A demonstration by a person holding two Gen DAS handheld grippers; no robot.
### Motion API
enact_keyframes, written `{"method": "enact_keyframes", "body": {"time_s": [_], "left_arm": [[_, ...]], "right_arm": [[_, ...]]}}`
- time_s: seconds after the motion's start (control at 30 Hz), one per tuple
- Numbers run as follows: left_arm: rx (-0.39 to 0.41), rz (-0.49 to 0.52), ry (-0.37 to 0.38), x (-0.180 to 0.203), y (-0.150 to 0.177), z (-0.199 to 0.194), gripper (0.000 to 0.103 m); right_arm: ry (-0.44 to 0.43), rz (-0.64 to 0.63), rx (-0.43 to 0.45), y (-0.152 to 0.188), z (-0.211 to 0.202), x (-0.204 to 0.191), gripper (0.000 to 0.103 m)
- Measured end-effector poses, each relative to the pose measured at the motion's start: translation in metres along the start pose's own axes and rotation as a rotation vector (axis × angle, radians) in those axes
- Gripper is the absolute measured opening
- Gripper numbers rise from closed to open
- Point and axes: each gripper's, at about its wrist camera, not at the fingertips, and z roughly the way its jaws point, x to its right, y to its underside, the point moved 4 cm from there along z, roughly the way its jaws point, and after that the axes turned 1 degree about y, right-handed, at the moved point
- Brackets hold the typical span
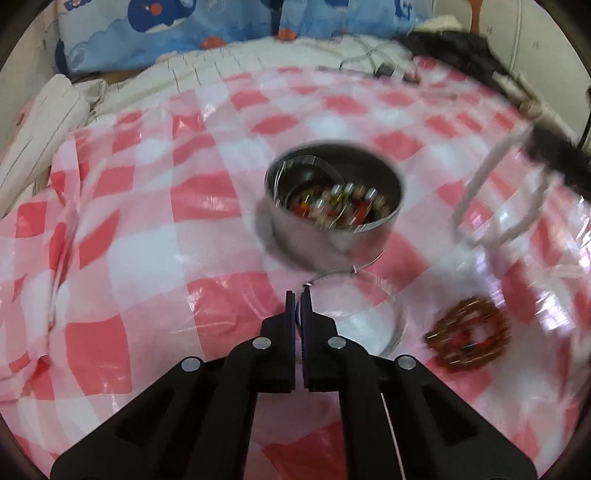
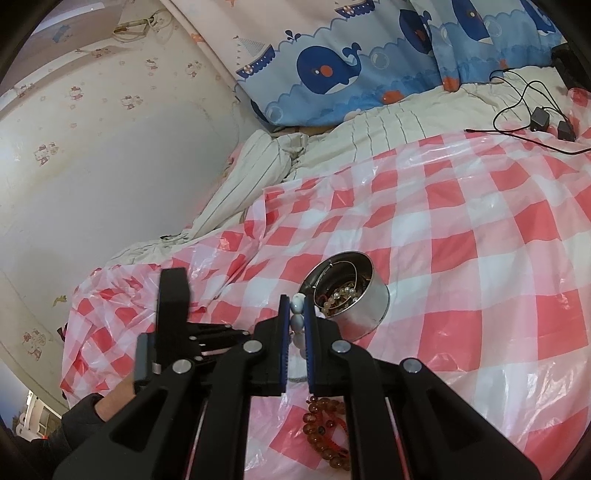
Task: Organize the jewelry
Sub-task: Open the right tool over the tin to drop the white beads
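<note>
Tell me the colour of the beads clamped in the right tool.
Pale blue-white beads, clearest in the right wrist view.

Bedroom: whale-print pillow [image 2: 354,70], rumpled bedding [image 2: 258,166]

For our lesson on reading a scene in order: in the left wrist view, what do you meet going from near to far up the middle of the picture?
Left gripper → wire hoop → metal tin of beads → checked sheet → whale-print pillow.
</note>
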Motion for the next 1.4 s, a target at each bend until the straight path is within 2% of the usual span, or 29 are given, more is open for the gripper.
{"method": "enact_keyframes", "body": {"time_s": [0.17,0.3,0.37,0.43,0.5,0.6,0.67,0.7,0.73,0.77,0.8,0.87,0.97,1.07,1.17,1.27,1.33,1.4], "left_arm": [[0.126,-0.063,0.05,-0.001,-0.029,-0.031,0.002],[0.18,-0.115,0.061,-0.003,-0.057,-0.025,0.003],[0.173,-0.149,0.076,-0.005,-0.066,-0.008,0.003],[0.113,-0.159,0.06,-0.006,-0.07,0.021,0.003],[0.081,-0.157,0.011,-0.01,-0.068,0.037,0.004],[0.114,-0.19,0.014,-0.02,-0.063,0.027,0.011],[0.143,-0.207,-0.029,-0.029,-0.056,0.012,0.032],[0.152,-0.211,-0.033,-0.033,-0.053,0.008,0.034],[0.155,-0.212,-0.036,-0.035,-0.05,0.002,0.034],[0.154,-0.209,-0.039,-0.036,-0.047,-0.002,0.035],[0.152,-0.206,-0.041,-0.037,-0.043,-0.008,0.036],[0.151,-0.203,-0.034,-0.036,-0.037,-0.017,0.038],[0.135,-0.174,-0.008,-0.021,-0.027,-0.026,0.04],[0.095,-0.093,0.061,0.013,-0.014,-0.026,0.04],[0.037,0.006,0.118,0.053,0.002,-0.016,0.041],[0.02,0.025,0.115,0.068,0.008,-0.002,0.041],[0.009,0.038,0.139,0.076,0.01,0.006,0.041],[0.0,0.084,0.128,0.082,0.015,0.009,0.041]], "right_arm": [[-0.017,0.007,0.025,-0.007,-0.006,-0.002,0.008],[-0.012,0.0,0.04,-0.017,-0.006,-0.002,0.008],[-0.011,-0.006,0.043,-0.024,-0.001,-0.003,0.008],[-0.015,-0.013,0.043,-0.03,0.004,-0.004,0.008],[-0.019,-0.025,0.039,-0.035,0.011,-0.007,0.008],[-0.035,-0.035,0.032,-0.043,0.027,-0.012,0.008],[-0.079,-0.001,0.023,-0.047,0.038,-0.01,0.008],[-0.1,0.026,0.015,-0.048,0.046,-0.007,0.008],[-0.091,0.04,0.004,-0.048,0.053,-0.003,0.009],[-0.018,0.04,-0.023,-0.047,0.066,0.006,0.011],[0.063,0.028,-0.043,-0.045,0.074,0.014,0.024],[0.154,0.032,-0.068,-0.037,0.079,0.026,0.027],[0.184,0.017,-0.075,-0.025,0.058,0.029,0.027],[0.197,-0.024,-0.112,-0.005,0.031,0.026,0.028],[0.234,-0.068,-0.179,0.034,0.003,0.027,0.03],[0.259,-0.037,-0.226,0.06,-0.011,0.037,0.03],[0.259,-0.016,-0.249,0.069,-0.012,0.041,0.03],[0.272,-0.02,-0.249,0.068,-0.011,0.043,0.03]]}}
